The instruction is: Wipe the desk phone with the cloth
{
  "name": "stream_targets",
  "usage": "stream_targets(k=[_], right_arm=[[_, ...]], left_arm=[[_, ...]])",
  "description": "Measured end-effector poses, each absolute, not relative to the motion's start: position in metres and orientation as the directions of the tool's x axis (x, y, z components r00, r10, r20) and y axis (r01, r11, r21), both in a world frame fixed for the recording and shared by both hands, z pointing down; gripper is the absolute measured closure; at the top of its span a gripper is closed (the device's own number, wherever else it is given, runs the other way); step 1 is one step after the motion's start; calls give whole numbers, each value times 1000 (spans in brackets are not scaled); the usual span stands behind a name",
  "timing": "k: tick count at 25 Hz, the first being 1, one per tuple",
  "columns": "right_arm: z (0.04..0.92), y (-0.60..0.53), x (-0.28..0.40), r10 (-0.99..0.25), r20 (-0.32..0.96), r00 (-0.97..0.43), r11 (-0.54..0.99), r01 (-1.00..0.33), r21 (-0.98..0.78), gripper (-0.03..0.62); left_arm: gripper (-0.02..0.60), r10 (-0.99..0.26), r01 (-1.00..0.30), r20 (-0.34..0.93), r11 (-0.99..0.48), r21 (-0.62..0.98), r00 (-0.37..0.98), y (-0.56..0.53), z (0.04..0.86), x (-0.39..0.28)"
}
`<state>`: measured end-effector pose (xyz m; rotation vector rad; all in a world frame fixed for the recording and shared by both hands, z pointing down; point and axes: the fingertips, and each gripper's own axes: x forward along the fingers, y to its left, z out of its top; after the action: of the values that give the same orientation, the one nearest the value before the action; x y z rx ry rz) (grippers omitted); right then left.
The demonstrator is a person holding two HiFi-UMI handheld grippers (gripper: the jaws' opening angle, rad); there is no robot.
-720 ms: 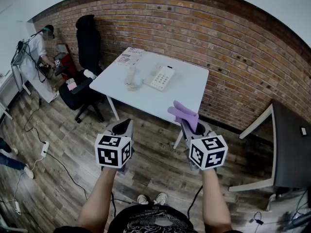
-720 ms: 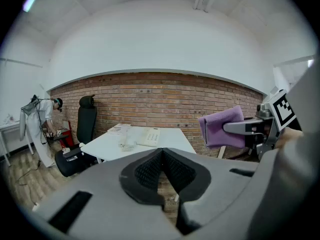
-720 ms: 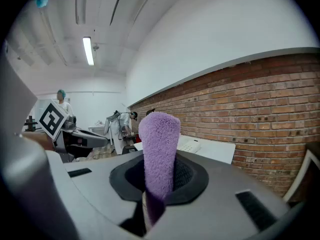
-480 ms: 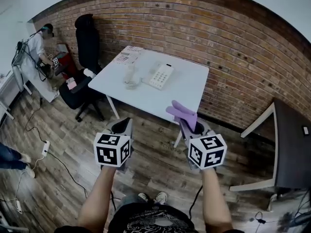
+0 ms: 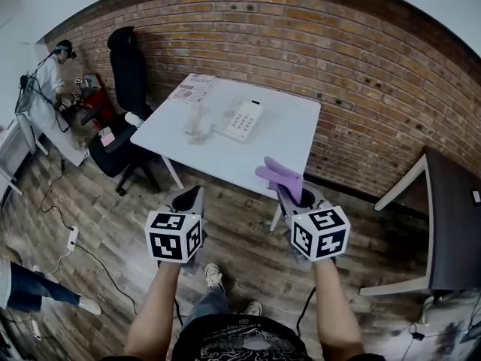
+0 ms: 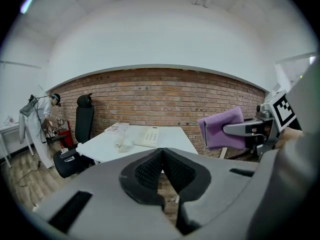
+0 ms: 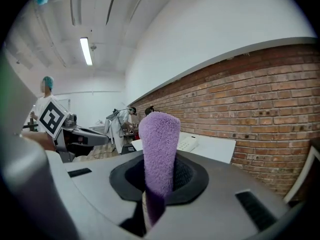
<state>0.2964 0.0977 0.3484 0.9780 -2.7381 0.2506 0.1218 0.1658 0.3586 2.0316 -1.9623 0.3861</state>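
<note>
A white desk phone [image 5: 242, 120] lies on the white table [image 5: 293, 145] by the brick wall, its handset [image 5: 197, 121] off to its left. The phone [image 6: 147, 136] also shows far ahead in the left gripper view. My right gripper [image 5: 290, 192] is shut on a folded purple cloth [image 5: 279, 174], which stands up between its jaws [image 7: 159, 149]. My left gripper [image 5: 189, 198] is shut with nothing in it [image 6: 161, 166]. Both grippers hang over the wooden floor, short of the table's near edge.
Printed papers [image 5: 192, 89] lie at the table's far left corner. A black office chair [image 5: 124, 119] stands left of the table. A person in white [image 5: 51, 74] works at a bench at far left. A dark table [image 5: 451, 224] stands at right. Cables and a power strip [image 5: 71, 238] lie on the floor.
The view has shifted slightly toward the table; a foot has stepped forward below. Both grippers keep their pose, the cloth still held. Another person's leg moved at lower left.
</note>
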Motion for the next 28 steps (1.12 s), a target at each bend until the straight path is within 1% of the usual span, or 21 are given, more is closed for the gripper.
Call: stream_targets(k=[6, 14, 28], right_arm=[[353, 61, 283, -620, 275, -735, 745, -661, -86, 549], [359, 7, 239, -643, 307, -702, 717, -693, -82, 549], [358, -78, 167, -755, 341, -559, 565, -820, -95, 549]], left_arm=[[575, -921, -999, 385, -47, 19, 51, 132, 363, 105], [575, -917, -996, 387, -84, 43, 94, 66, 369, 56], [575, -878, -962, 395, -263, 73, 270, -44, 373, -29]])
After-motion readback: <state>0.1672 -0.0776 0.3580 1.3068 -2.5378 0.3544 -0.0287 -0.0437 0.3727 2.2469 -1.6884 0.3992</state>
